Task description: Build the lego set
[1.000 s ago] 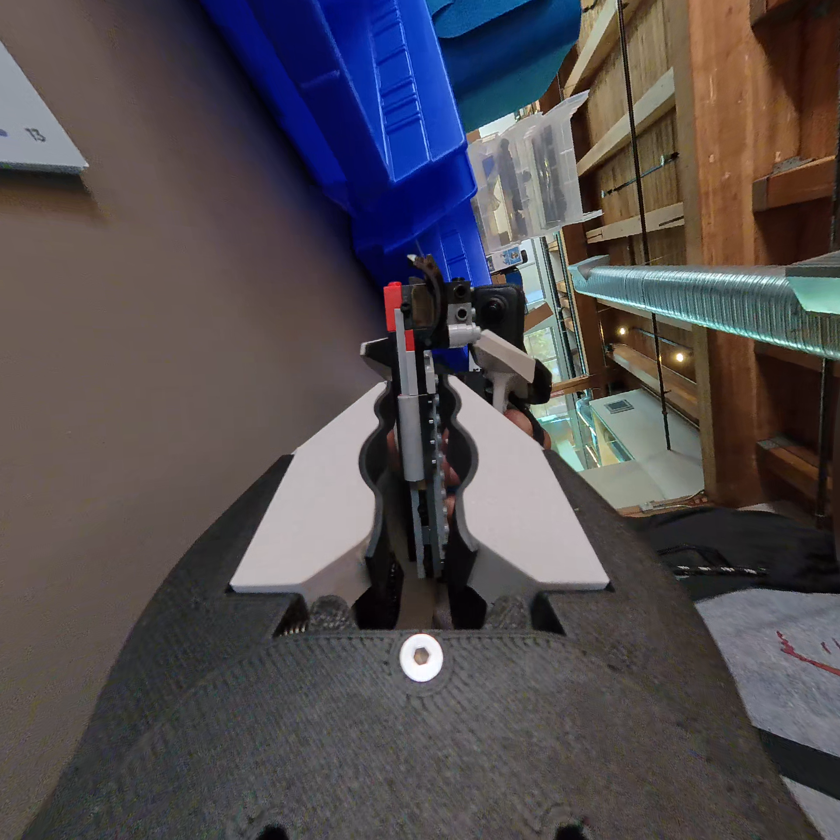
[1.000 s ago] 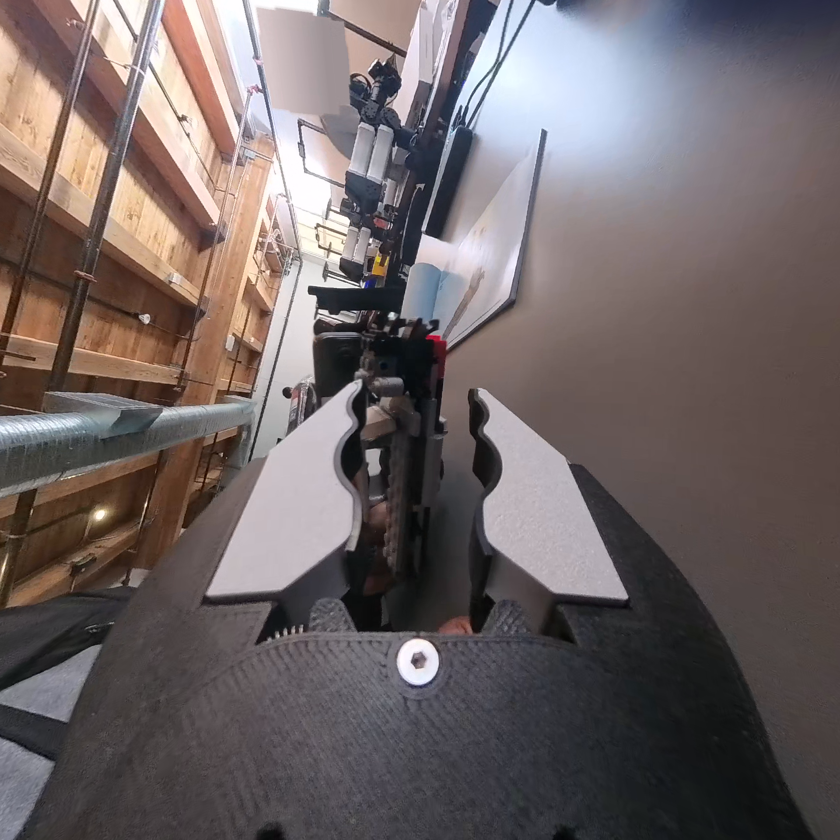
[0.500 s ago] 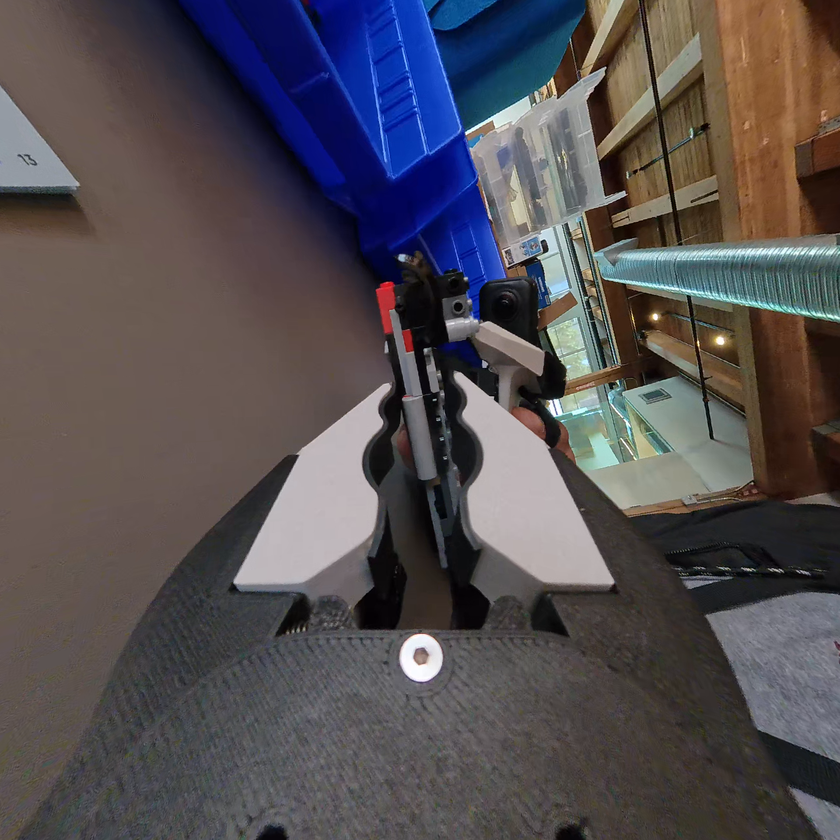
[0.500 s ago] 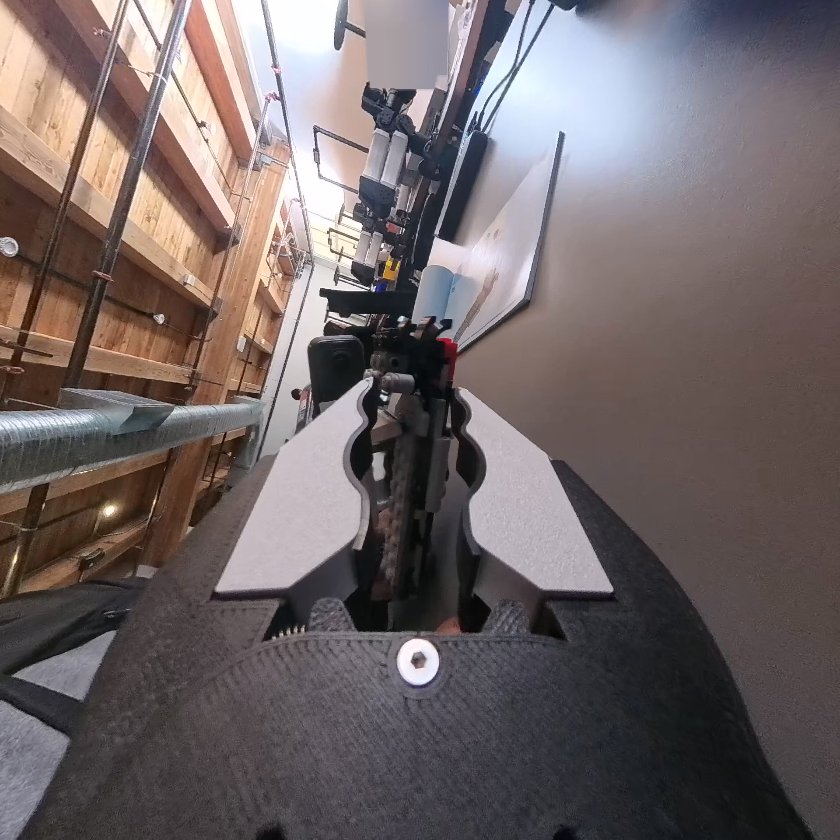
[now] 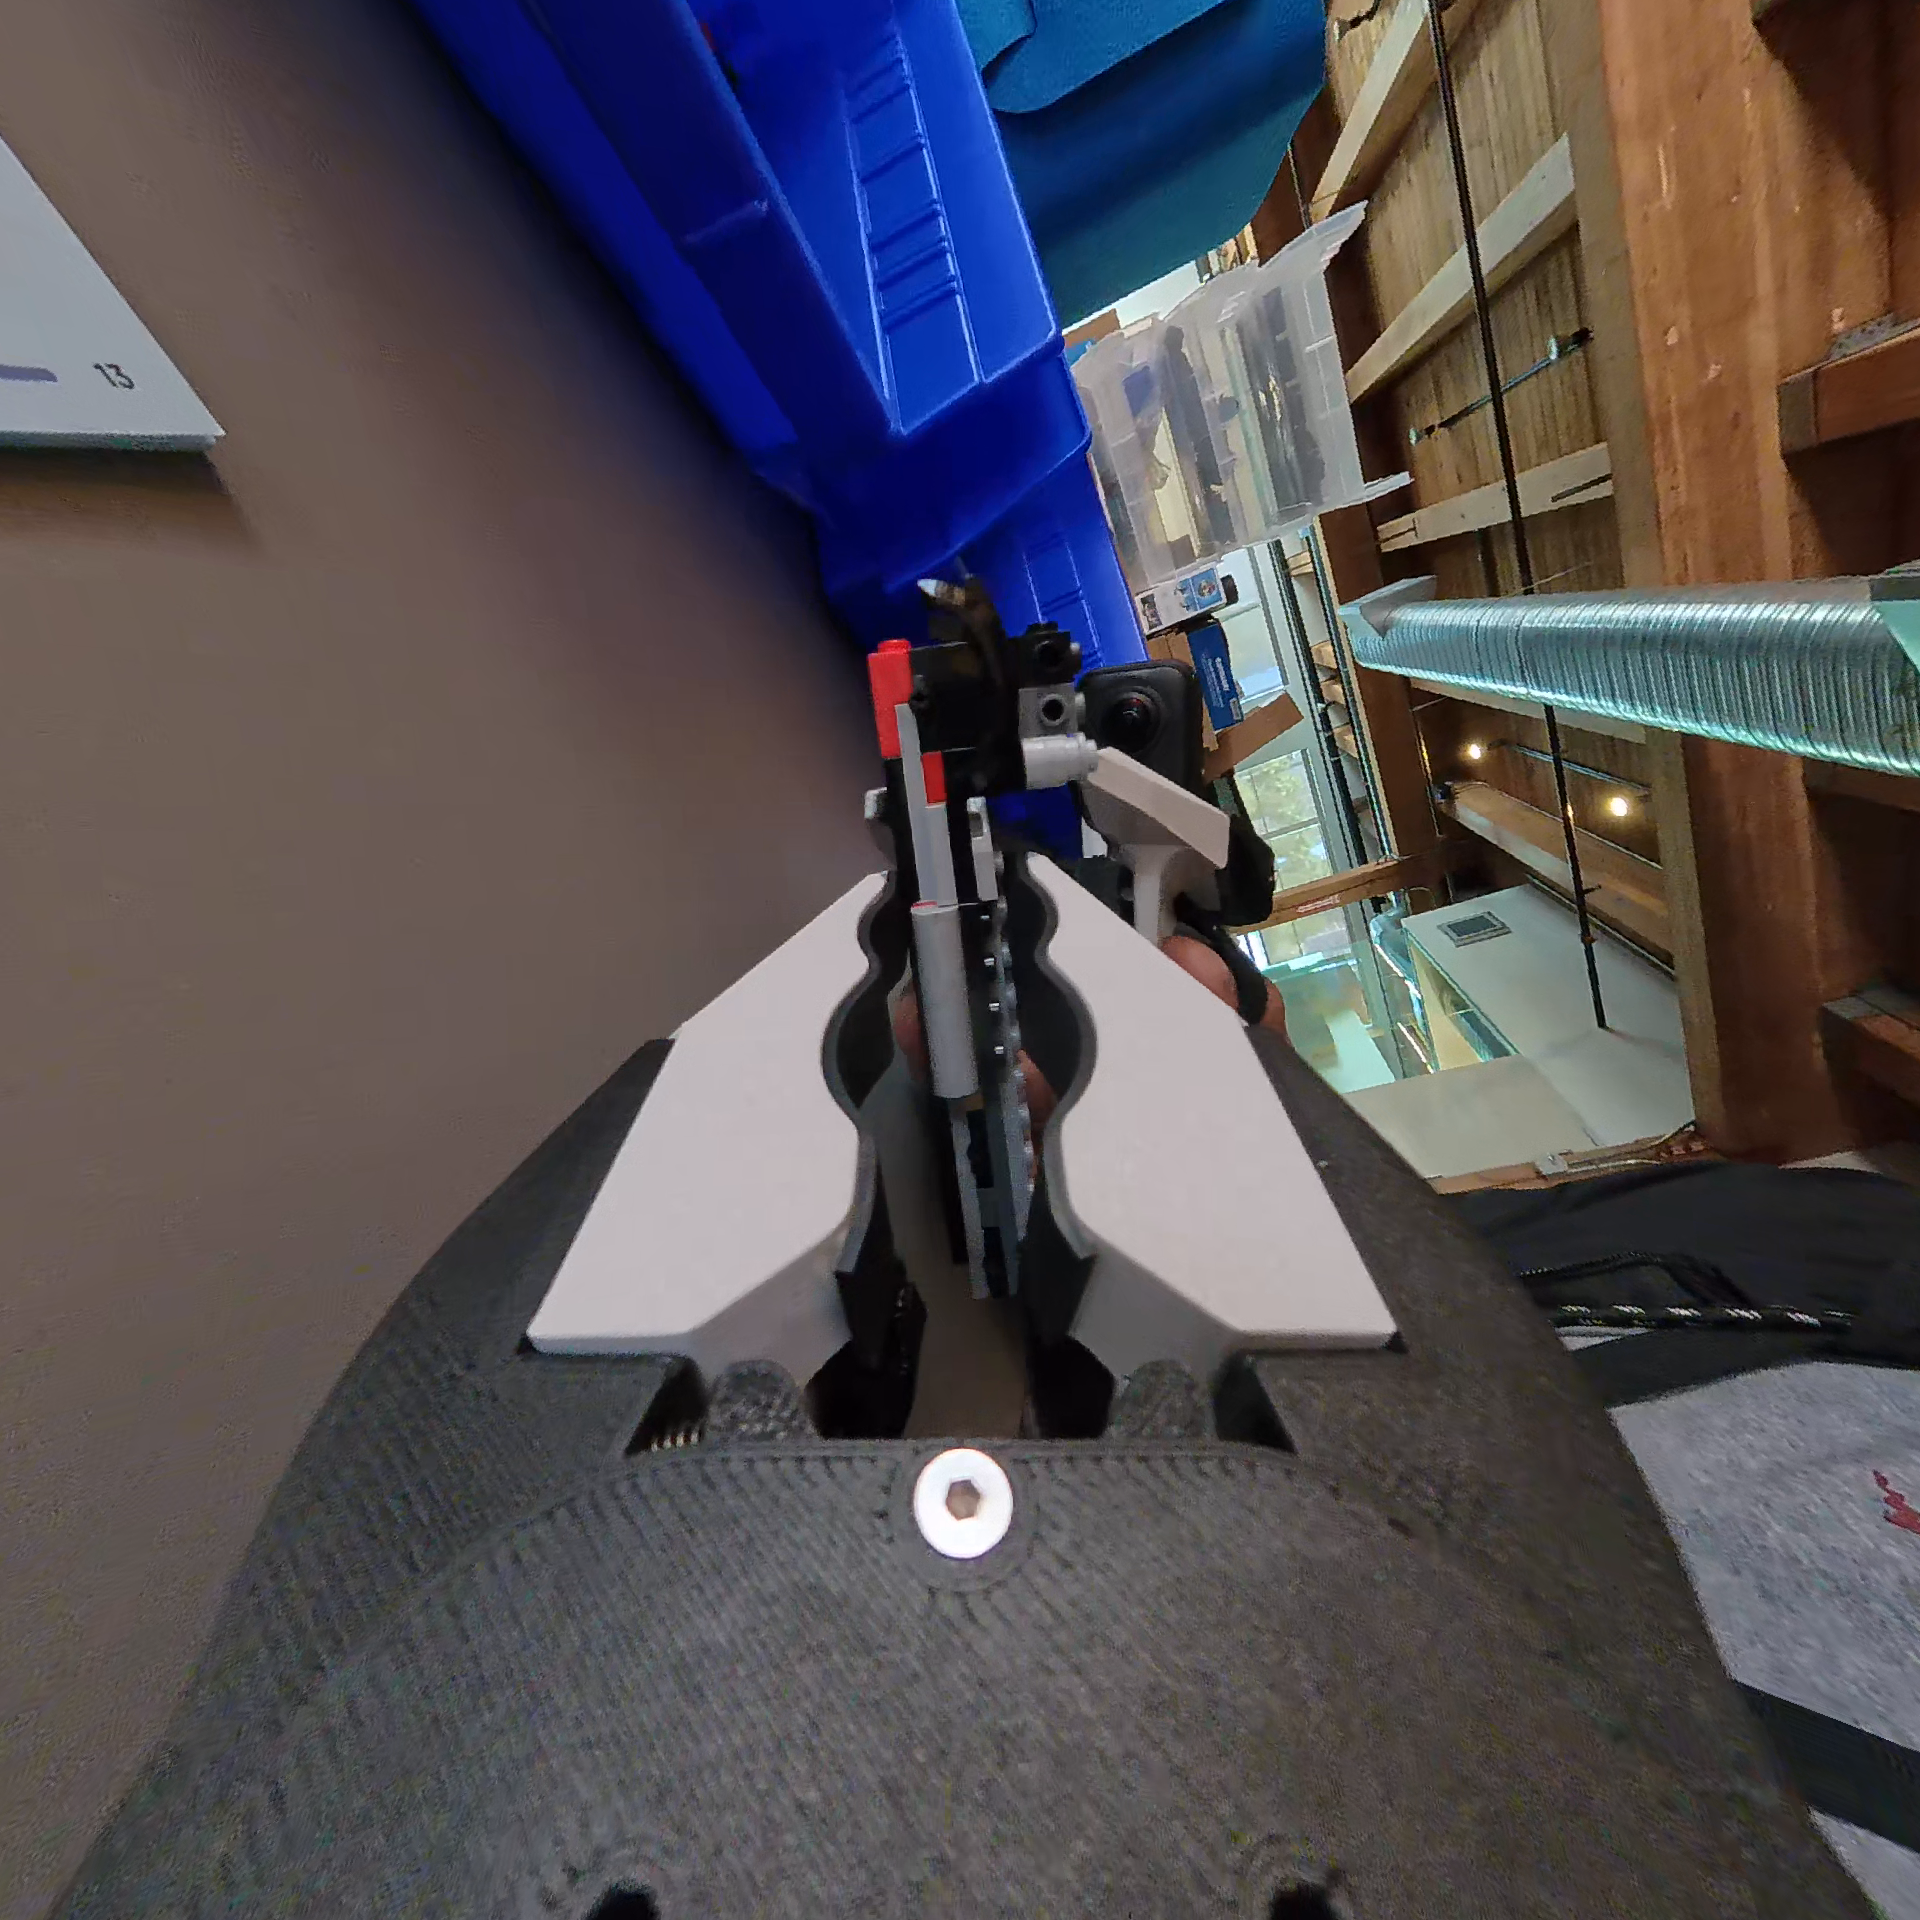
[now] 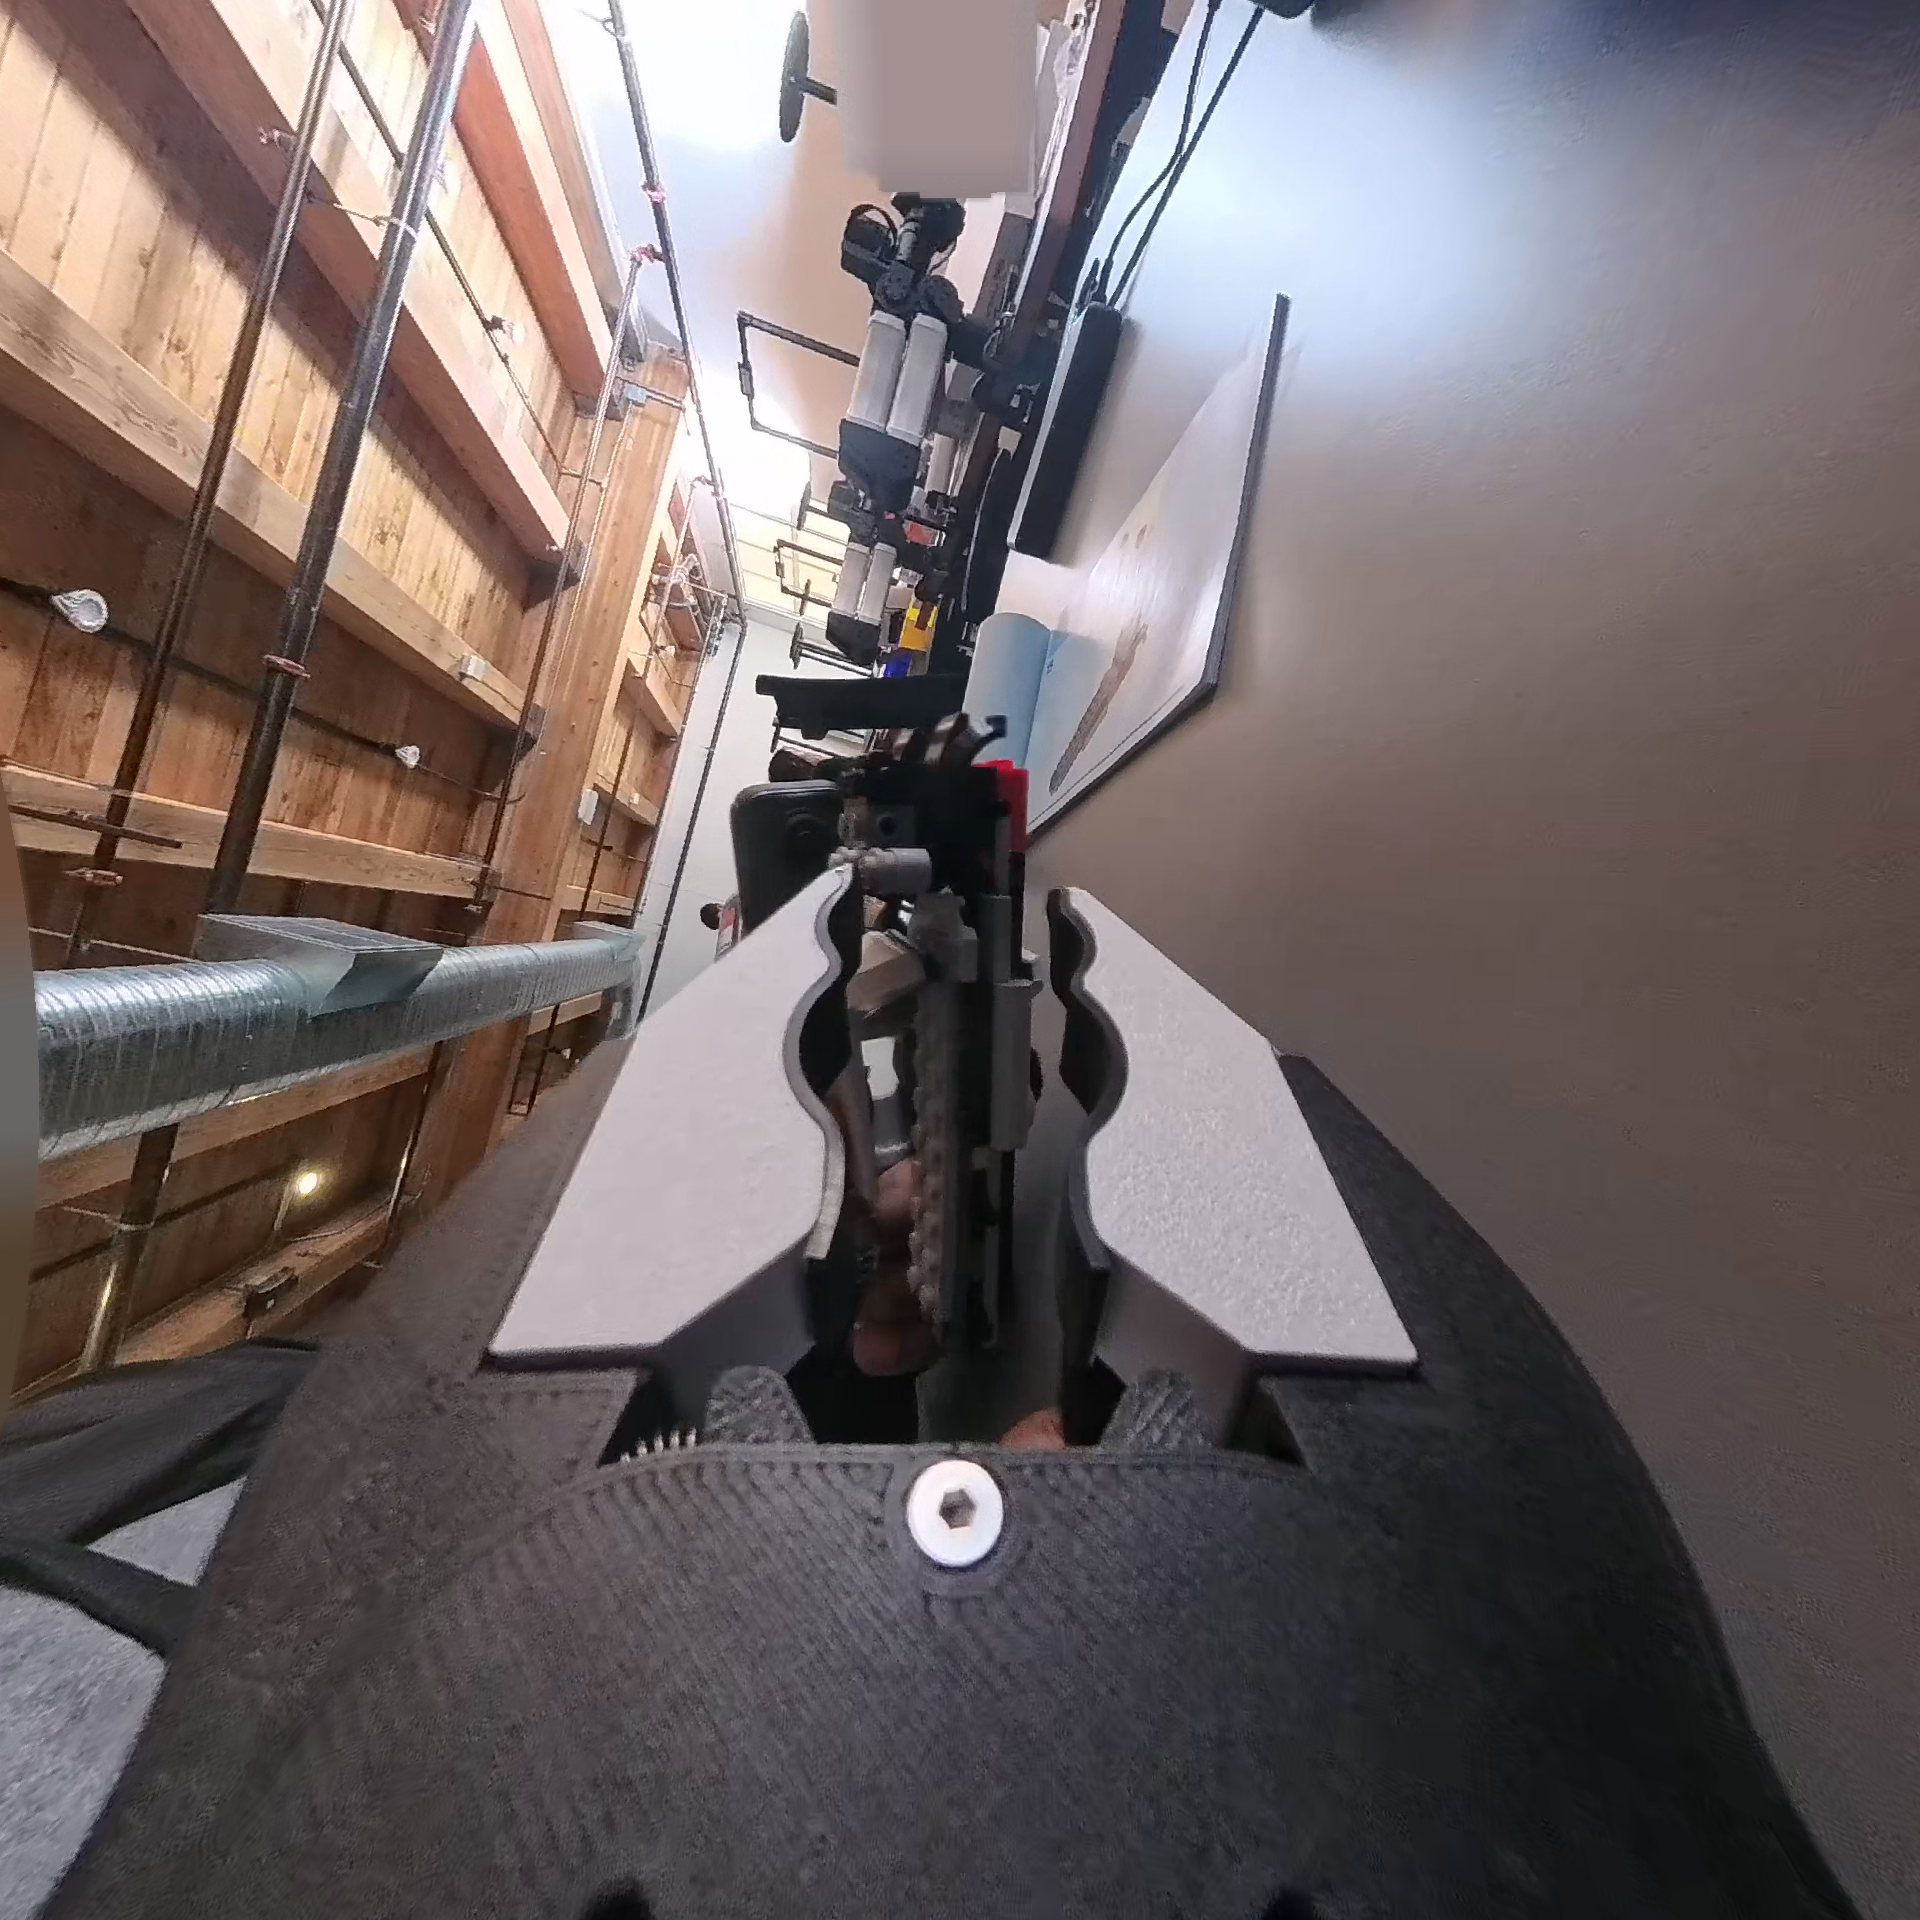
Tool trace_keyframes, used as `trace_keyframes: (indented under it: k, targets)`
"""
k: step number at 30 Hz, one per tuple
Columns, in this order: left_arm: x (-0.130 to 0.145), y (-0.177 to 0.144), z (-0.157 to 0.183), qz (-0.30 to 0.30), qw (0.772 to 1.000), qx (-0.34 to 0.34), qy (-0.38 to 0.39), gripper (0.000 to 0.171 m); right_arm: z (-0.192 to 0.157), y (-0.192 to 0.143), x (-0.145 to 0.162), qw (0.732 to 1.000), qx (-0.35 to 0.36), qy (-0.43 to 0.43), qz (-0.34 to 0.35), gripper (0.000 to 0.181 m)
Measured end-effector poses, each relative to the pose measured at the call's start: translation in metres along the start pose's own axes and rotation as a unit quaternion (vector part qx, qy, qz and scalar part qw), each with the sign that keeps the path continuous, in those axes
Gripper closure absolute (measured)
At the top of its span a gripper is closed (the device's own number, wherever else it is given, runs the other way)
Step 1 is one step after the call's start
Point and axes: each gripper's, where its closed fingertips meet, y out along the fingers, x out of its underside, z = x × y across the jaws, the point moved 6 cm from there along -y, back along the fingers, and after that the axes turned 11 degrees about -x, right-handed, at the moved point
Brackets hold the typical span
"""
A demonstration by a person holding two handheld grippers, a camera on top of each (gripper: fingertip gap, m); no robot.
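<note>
A slim grey, black and red lego model (image 5: 956, 790) hangs in the air between my two grippers, which face each other. My left gripper (image 5: 961, 883) is shut on the model's near end. Beyond the model, one light grey finger (image 5: 1153, 816) of the right gripper lies against its side. In the right wrist view my right gripper (image 6: 951, 904) straddles the model (image 6: 966, 966). Its jaws are narrowed onto the grey pin and the red end. The left gripper's black camera (image 6: 779, 842) shows behind.
The brown table (image 5: 416, 831) lies to one side, seen rotated. Blue bins (image 5: 883, 260) and clear plastic boxes (image 5: 1226, 416) stand at its far end. An open instruction booklet (image 6: 1164, 623) lies on it. A person's fingers show behind the jaws. Only a small space, under 4 cm, lies between the two pairs of fingers.
My right gripper's jaws have narrowed onto the model since one second ago. The model has tilted slightly inside my left gripper, which stays shut.
</note>
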Motion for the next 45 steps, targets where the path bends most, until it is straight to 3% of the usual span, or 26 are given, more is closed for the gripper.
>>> trace_keyframes:
  k: [7,13,17,20,23,29,33,39,45]
  targets:
    - [0.002,0.002,0.0,-0.004,1.0,-0.013,0.014,0.152,0.001,0.0,0.0,1.0,0.016,-0.012,-0.003,0.145]
    - [-0.002,0.002,-0.004,-0.003,1.0,-0.001,-0.027,0.152,-0.001,-0.001,-0.003,1.0,-0.004,-0.011,0.007,0.138]
    - [-0.005,-0.002,-0.008,0.0,0.996,0.029,-0.082,0.153,-0.013,-0.006,-0.012,0.996,-0.016,-0.091,0.002,0.132]
    - [-0.005,-0.004,-0.01,0.001,0.991,0.052,-0.121,0.153,-0.023,-0.009,-0.022,0.974,0.009,-0.226,-0.02,0.137]
    - [-0.004,-0.006,-0.009,0.001,0.99,0.059,-0.129,0.153,-0.03,-0.009,-0.026,0.934,0.025,-0.352,-0.05,0.147]
    - [0.0,-0.007,-0.007,-0.003,0.989,0.062,-0.133,0.153,-0.035,0.005,-0.015,0.857,0.034,-0.498,-0.123,0.157]
    - [0.002,-0.009,-0.005,-0.007,0.989,0.065,-0.133,0.153,-0.032,0.012,-0.009,0.836,0.055,-0.524,-0.152,0.155]
    - [0.005,-0.008,-0.007,-0.04,0.989,0.069,-0.126,0.153,-0.028,0.013,-0.01,0.82,0.057,-0.538,-0.189,0.139]
    - [-0.007,-0.007,-0.019,-0.101,0.994,-0.035,0.021,0.152,-0.025,0.002,-0.031,0.815,0.077,-0.525,-0.231,0.131]
